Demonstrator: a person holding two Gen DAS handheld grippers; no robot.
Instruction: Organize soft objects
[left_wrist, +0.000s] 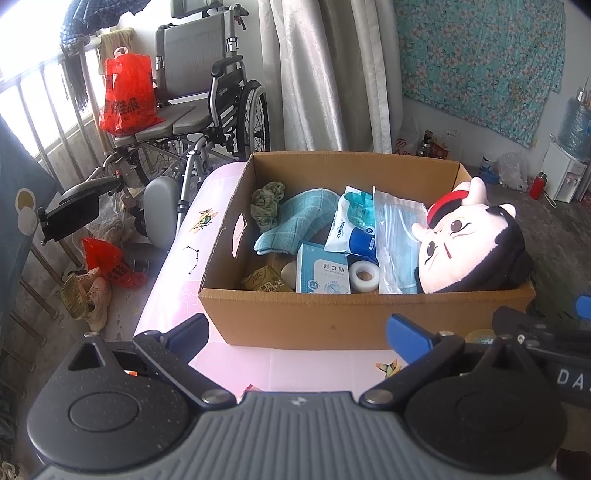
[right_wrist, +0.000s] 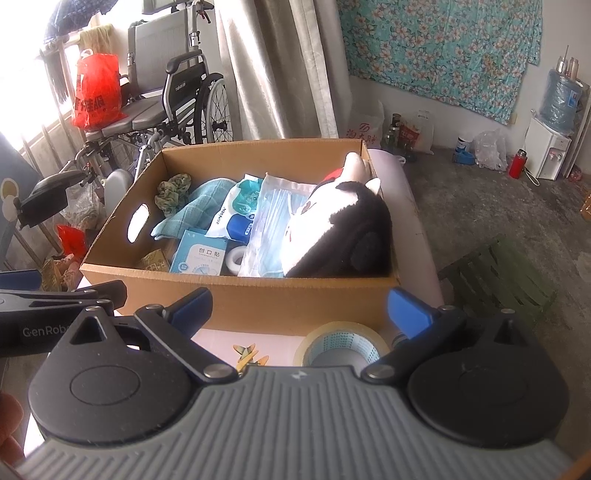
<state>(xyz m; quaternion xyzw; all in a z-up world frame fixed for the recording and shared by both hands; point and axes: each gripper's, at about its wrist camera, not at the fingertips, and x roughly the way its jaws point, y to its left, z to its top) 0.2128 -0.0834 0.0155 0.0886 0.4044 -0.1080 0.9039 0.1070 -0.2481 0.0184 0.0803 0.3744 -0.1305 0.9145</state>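
The soft things, a plush doll head (left_wrist: 469, 243), a blue cloth (left_wrist: 295, 218) and a green scrunchie (left_wrist: 267, 205), already lie inside the cardboard box (left_wrist: 332, 314) on the pink tabletop (left_wrist: 177, 254), so little seems left. The left gripper (left_wrist: 295, 334) and right gripper (right_wrist: 299, 308) both hover before the box, jaws spread wide and empty.

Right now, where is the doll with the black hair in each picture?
Left wrist view: plush doll at the right end of the cardboard box, face showing.
Right wrist view: plush doll, box's right end, back of head showing.
Shared landmark: wheelchair.
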